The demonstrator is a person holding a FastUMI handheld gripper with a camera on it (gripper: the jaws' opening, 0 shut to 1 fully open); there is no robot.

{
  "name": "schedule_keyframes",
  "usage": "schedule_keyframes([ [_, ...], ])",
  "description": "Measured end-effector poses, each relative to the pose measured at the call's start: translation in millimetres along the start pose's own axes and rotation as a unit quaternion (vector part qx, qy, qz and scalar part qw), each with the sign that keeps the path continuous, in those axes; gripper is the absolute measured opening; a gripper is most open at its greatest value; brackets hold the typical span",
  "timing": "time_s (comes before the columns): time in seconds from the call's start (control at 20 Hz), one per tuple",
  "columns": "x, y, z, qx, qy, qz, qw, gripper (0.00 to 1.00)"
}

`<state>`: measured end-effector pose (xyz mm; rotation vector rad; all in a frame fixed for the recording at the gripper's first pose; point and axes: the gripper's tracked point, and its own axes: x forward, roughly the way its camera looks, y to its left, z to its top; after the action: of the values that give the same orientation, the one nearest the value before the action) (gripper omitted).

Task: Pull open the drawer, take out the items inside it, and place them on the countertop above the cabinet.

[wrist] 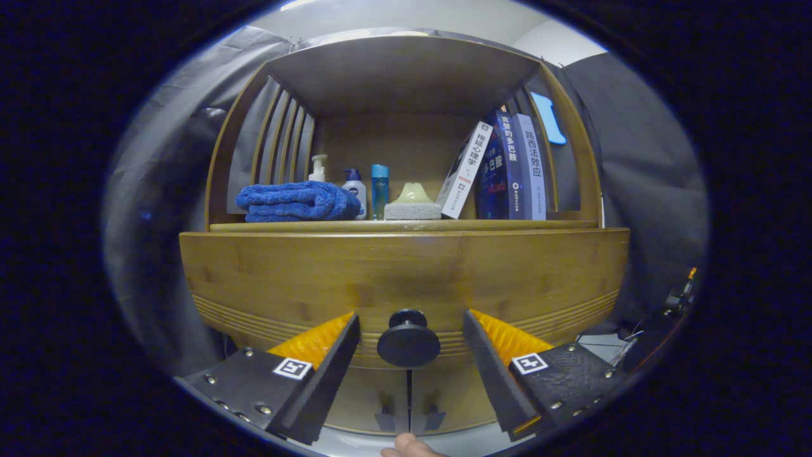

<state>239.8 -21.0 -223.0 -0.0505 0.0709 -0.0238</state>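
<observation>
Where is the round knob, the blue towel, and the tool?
knob [408, 346]: gripper view, on its round face.
blue towel [297, 201]: gripper view, middle of the folded stack.
tool [408, 355]: gripper view, open, midway between its fingertips, around the knob.

The closed drawer [406, 279] hides its contents; the towel [295, 201] covers the lower parts of two pump bottles [354, 190].

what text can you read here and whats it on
"拖延心理学": spine of the leaning white book
"贪婪的多巴胺": spine of the dark blue book
"路西法效应": spine of the pale grey book
White pump bottle: label too small to read
Open claw, fingers either side of the black round drawer knob: no words
</observation>
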Motion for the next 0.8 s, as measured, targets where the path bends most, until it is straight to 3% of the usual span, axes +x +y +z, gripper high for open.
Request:
schedule_keyframes([
  [0.15,10.3,1.8,2.3,-0.004,-0.033,0.004,0.999,0.99],
  [0.5,31.8,2.7,-2.1,-0.036,-0.02,0.004,0.999,0.99],
  [0.8,31.0,10.6,-8.3,-0.022,-0.009,0.013,1.0,0.98],
])
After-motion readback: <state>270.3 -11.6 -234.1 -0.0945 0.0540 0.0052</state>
